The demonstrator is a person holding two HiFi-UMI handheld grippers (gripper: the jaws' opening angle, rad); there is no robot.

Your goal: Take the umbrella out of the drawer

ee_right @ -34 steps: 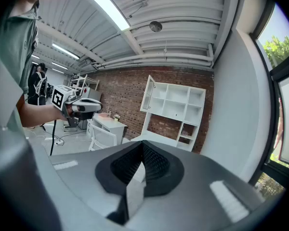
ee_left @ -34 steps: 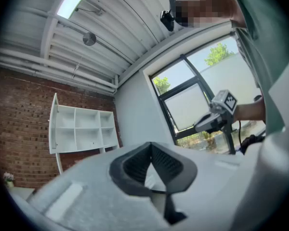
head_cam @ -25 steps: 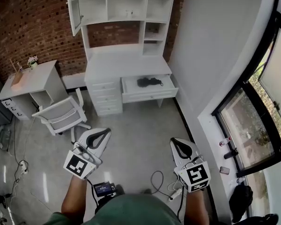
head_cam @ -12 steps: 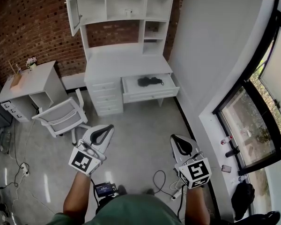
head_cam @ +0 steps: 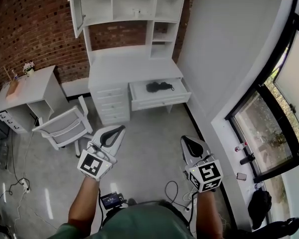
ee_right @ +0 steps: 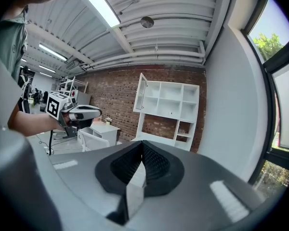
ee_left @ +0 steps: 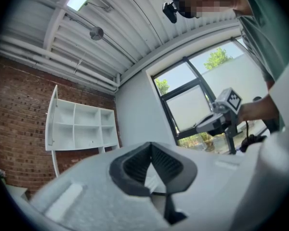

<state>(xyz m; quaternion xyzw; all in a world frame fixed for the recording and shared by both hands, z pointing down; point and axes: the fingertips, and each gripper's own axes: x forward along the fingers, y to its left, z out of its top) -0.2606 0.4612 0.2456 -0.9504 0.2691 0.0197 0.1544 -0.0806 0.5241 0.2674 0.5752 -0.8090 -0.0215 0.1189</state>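
Note:
A black folded umbrella point(head_cam: 158, 87) lies in the open white drawer point(head_cam: 162, 101) of the white desk point(head_cam: 134, 66), far ahead in the head view. Both grippers hang over the floor, well short of the desk. My left gripper point(head_cam: 120, 129) is shut and empty, its dark pads meeting at the tip point(ee_left: 151, 145). Level with it, my right gripper point(head_cam: 185, 140) is shut too, with nothing between its pads point(ee_right: 142, 144). The right gripper view shows the left gripper point(ee_right: 79, 113) off to its left. Neither gripper view shows the umbrella.
A white chair point(head_cam: 65, 126) stands ahead left of my left gripper, beside a small white side desk point(head_cam: 25, 91). A white shelf unit point(head_cam: 129, 4) tops the desk against the brick wall. Cables and a small device point(head_cam: 111, 199) lie on the floor. A window point(head_cam: 269, 113) runs along the right.
Both grippers have moved forward toward the desk, both still shut. The chair and side desk have slid left and down in the head view.

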